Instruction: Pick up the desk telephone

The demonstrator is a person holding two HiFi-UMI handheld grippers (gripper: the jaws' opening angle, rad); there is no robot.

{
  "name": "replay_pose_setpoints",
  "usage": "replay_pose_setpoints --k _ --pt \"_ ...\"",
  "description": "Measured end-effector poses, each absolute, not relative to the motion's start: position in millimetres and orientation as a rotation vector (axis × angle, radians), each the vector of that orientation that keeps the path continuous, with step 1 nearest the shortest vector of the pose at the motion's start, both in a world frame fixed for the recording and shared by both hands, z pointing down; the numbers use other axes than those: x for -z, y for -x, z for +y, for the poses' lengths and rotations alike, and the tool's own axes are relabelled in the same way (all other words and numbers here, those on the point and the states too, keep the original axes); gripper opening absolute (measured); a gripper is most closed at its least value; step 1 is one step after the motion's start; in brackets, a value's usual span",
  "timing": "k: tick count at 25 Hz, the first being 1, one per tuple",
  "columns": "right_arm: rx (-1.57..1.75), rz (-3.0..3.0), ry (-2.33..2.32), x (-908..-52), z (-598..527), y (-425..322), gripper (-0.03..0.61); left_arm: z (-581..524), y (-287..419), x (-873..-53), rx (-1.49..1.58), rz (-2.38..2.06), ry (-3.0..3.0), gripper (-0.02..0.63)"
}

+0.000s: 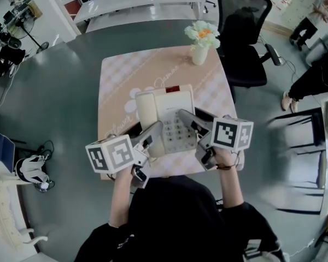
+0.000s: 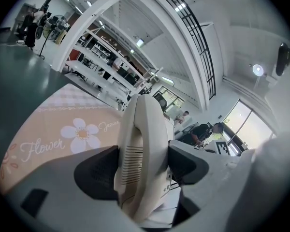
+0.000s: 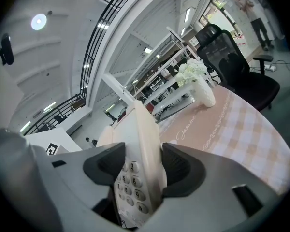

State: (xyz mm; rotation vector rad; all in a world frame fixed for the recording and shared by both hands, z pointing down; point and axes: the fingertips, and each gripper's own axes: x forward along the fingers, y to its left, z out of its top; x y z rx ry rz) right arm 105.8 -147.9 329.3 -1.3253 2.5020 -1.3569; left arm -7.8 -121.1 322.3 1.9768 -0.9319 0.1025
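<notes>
Because the desk telephone is wide, I grip both sides for balance: left hand-held gripper clamped on its handset side, right hand-held gripper on its keypad edge, by the table's near edge.

You wear a black short-sleeved top and a dark right wristband. Your grey left gripper and right gripper each carry a white cube of black square markers.
</notes>
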Motion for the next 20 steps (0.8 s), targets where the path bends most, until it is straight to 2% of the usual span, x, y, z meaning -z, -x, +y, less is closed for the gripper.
replay_pose_setpoints --k 20 --pt "1.288 2.522 1.329 -315.6 -146.1 -106.2 0.225 -119.7 7.4 -311.1 -0.083 -0.940 -2.011 0.314"
